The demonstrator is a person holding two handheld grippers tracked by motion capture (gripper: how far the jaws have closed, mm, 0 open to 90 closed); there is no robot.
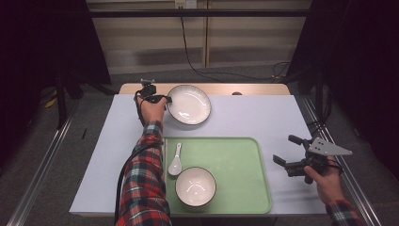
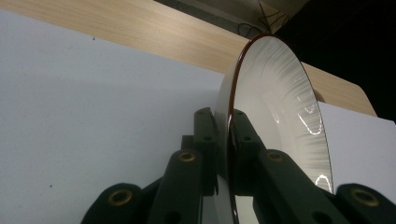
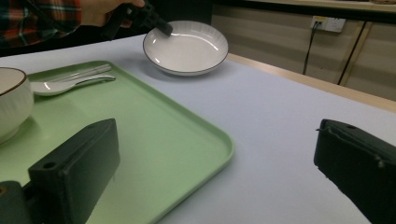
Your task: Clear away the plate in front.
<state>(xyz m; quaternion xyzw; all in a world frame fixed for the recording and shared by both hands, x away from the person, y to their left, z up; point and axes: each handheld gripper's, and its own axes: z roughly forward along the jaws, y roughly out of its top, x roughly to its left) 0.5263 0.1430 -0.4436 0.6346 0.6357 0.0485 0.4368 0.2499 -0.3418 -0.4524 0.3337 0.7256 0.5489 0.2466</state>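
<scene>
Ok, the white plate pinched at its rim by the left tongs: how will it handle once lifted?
The plate looks rigid glazed ceramic, so probably slippery. The left tongs grip only its thin rim, so it may well sag or pivot. It would likely chip if dropped onto the table.

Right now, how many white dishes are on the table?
2: a plate beyond the green tray, clamped at its rim by the left gripper, and a bowl on the tray.

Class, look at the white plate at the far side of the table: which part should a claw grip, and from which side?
Grip the plate by its thin raised rim, from the left, where the left claw already pinches it, one jaw inside and one outside. The shallow, wide shape leaves nothing else narrow enough to clamp.
</scene>
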